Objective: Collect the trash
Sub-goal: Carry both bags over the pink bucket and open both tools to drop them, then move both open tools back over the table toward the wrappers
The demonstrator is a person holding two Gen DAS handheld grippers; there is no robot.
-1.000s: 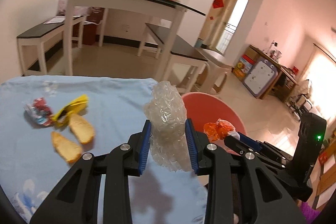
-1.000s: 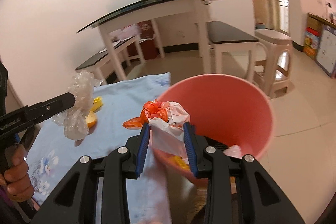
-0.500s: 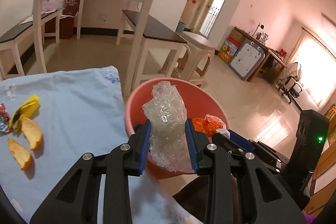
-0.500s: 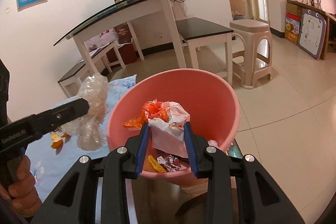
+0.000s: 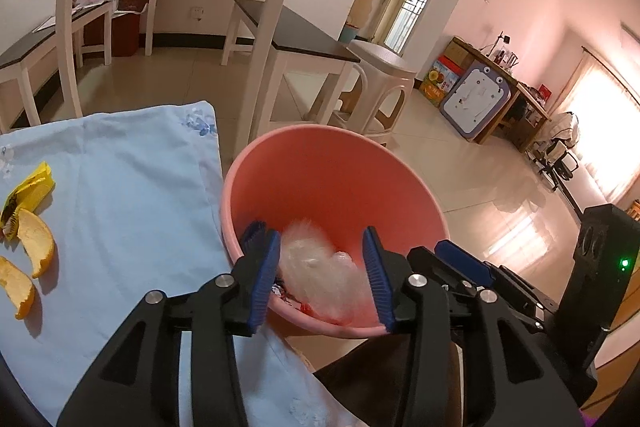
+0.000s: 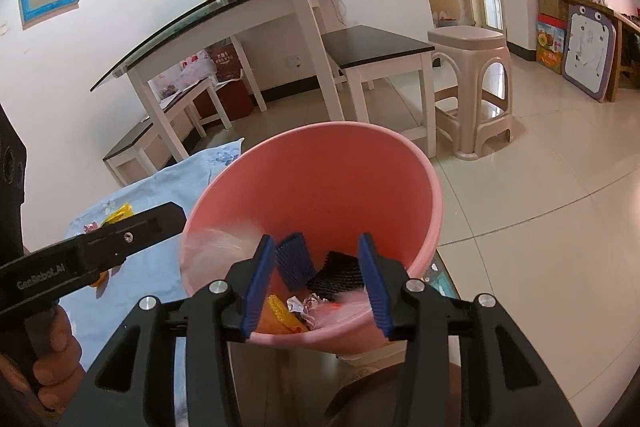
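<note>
Pale floor tiles and pink walls are framing us as we are holding two grippers over one pink bucket (image 5: 332,183), which is standing just beside the table edge with its light blue cloth (image 5: 120,195). Nearest us, the left gripper (image 5: 322,267) is opening its jaws, and the crumpled clear plastic wrap (image 5: 320,267) is showing between them as a pale blur, touching neither pad and sitting within the bucket's mouth. The right gripper (image 6: 318,277) is opening too, with nothing pressed between its pads; below it we are making out a yellow scrap, a crinkled wrapper and a reddish smear, too blurred to name. On the cloth we are counting two orange peel pieces (image 5: 38,241) and one yellow wrapper (image 5: 28,191), partly cut off by the left wrist view's edge. Farther off, one glass-topped table (image 6: 224,15), one plastic stool (image 6: 468,87) and dark benches are standing.
</note>
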